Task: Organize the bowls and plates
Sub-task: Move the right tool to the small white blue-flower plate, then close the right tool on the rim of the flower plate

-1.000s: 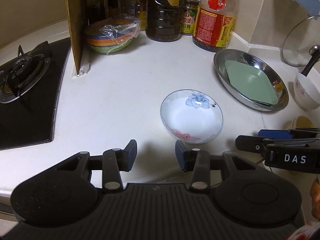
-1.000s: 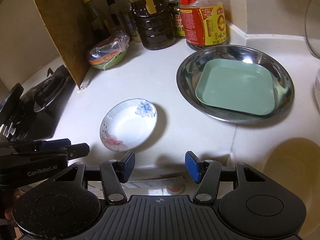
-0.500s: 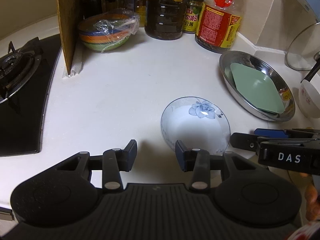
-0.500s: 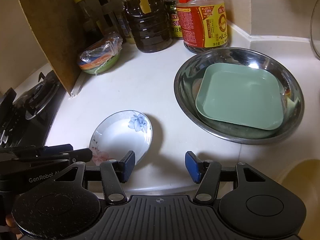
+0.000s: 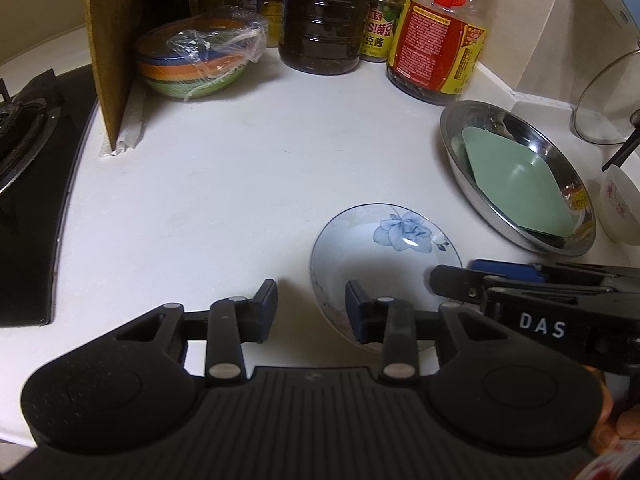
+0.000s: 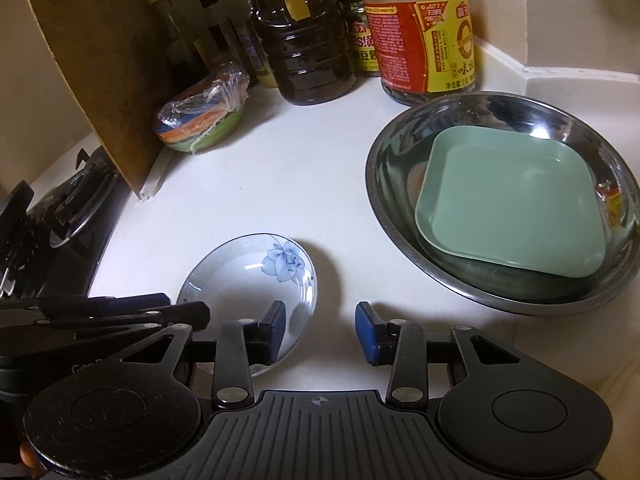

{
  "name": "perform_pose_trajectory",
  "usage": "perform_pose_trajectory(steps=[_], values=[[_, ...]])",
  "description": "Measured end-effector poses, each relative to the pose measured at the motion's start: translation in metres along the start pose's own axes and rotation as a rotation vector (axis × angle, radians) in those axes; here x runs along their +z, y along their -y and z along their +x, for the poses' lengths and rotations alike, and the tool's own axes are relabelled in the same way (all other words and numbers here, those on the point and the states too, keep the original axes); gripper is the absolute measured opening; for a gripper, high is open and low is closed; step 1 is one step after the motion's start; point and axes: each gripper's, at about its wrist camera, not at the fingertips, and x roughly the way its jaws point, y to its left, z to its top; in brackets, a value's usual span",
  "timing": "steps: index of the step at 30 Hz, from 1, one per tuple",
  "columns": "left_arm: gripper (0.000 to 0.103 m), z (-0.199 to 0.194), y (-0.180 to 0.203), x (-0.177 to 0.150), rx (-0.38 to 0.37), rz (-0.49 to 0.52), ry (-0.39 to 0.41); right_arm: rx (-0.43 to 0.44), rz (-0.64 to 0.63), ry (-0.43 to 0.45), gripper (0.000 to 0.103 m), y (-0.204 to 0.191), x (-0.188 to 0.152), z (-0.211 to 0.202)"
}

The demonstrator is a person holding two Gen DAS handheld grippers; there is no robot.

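Left wrist view shows both grippers, left gripper (image 5: 308, 308) and right gripper (image 6: 320, 330), jaws narrowing yet clasping nothing, closing on the flowered dish (image 5: 384, 256) on the bench (image 5: 224, 184); next likely a rim pinch, then carrying it toward the steel basin (image 6: 384, 200) holding a green plate (image 6: 508, 208), bottles behind.

A white countertop (image 5: 224, 184) meets cream walls (image 6: 560, 12), with a black gas stove (image 5: 24, 168) alongside.
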Motion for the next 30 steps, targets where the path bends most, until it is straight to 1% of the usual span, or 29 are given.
perform_pose_trajectory(steps=[6,8,9,11,13,24,30], values=[[0.026,0.0048,0.0010,0.0004,-0.026,0.002,-0.012,0.005,-0.014,0.003,0.031,-0.0044,0.0014,0.0052],[0.020,0.0064,0.0009,0.0003,-0.036,0.002,-0.017,0.006,-0.016,0.003,0.025,-0.0050,0.0016,0.0061],[0.019,0.0073,0.0010,0.0002,-0.039,0.002,-0.020,0.006,-0.017,0.003,0.024,-0.0054,0.0014,0.0064],[0.016,0.0077,0.0015,0.0000,-0.044,0.001,-0.018,0.008,-0.022,0.001,0.017,-0.0064,0.0009,0.0070],[0.016,0.0078,0.0016,0.0005,-0.042,0.005,-0.017,0.016,-0.023,-0.004,0.012,-0.0070,0.0006,0.0079],[0.014,0.0058,0.0013,-0.0005,-0.034,0.013,-0.011,0.009,-0.038,-0.002,0.011,-0.0093,0.0001,0.0070],[0.014,-0.0018,0.0053,0.0034,-0.034,0.025,0.012,0.014,-0.045,0.020,0.011,-0.0095,0.0022,-0.0009]])
